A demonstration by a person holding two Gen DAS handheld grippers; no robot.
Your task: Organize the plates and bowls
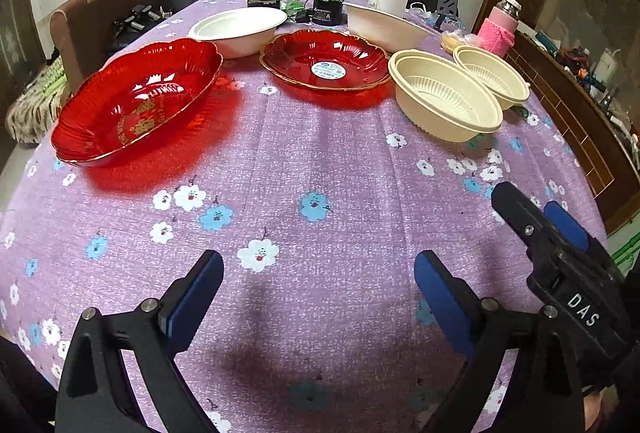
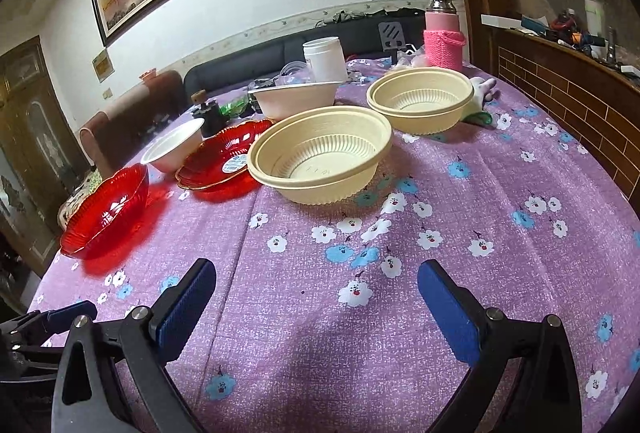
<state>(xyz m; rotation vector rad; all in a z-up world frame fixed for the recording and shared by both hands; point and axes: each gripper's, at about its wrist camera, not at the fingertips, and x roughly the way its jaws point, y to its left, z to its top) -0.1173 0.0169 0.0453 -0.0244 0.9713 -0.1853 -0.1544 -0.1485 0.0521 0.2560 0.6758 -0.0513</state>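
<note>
Left wrist view: the left gripper (image 1: 318, 273) hovers low over a desk (image 1: 320, 169) draped in a purple flowered cloth, its blue-padded fingers (image 1: 200, 289) spread wide and holding nothing. At lower right of the same frame the right gripper (image 1: 536, 209) juts in from the side, its own fingers likewise apart and empty — a fact confirmed in the right wrist view, where the right gripper (image 2: 316, 285) shows both blue pads well separated over bare cloth. Six dishes are ranged across the middle of the desk. At left of the left wrist frame sits a deep red bowl (image 1: 136, 105) with gold lettering inside; behind it, toward upper centre, a white bowl (image 1: 238, 27). At centre lies a red scalloped plate (image 1: 326, 61) with a gold rim and a round sticker in its well. To its right stand two cream ribbed bowls side by side — the nearer cream bowl (image 1: 444, 97) and the farther cream bowl (image 1: 490, 75), their rims close together, though contact cannot be judged. Behind the plate a white oblong dish (image 1: 384, 23) sits tilted. In the right wrist frame the nearer cream bowl (image 2: 320, 153) fills the centre, its rim overlapping the red plate (image 2: 224, 161) at left. A pink-sleeved bottle (image 2: 442, 33) stands at the desk's far edge, beside a white canister (image 2: 326, 59).
</note>
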